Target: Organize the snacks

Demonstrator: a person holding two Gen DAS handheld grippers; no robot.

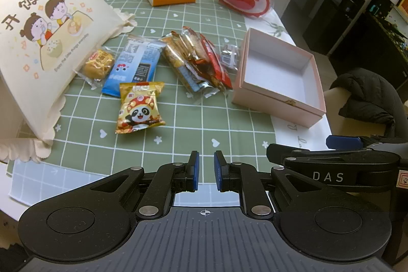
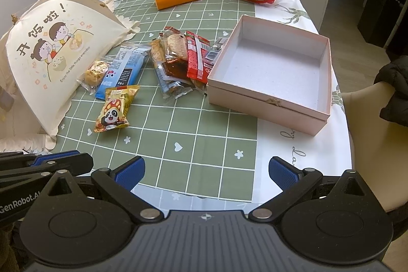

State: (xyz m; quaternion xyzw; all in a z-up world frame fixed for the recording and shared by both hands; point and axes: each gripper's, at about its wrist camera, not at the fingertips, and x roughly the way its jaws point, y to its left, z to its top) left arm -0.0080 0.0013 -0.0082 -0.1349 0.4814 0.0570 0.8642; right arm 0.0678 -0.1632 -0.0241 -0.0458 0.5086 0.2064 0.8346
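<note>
Hovering at the table's near edge, the left hand-held gripper [image 1: 205, 170] is nearly closed on nothing, while the right hand-held gripper [image 2: 205, 173] is held wide apart. The panda snack packet [image 2: 116, 108], nearest mid-table, should be pinched flat and carried to the empty pink box [image 2: 270, 103] by the right edge.

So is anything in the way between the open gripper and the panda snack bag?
Nothing visible. Only bare green checked cloth lies between the right gripper and the panda snack bag. The other snacks lie beyond it.
</note>
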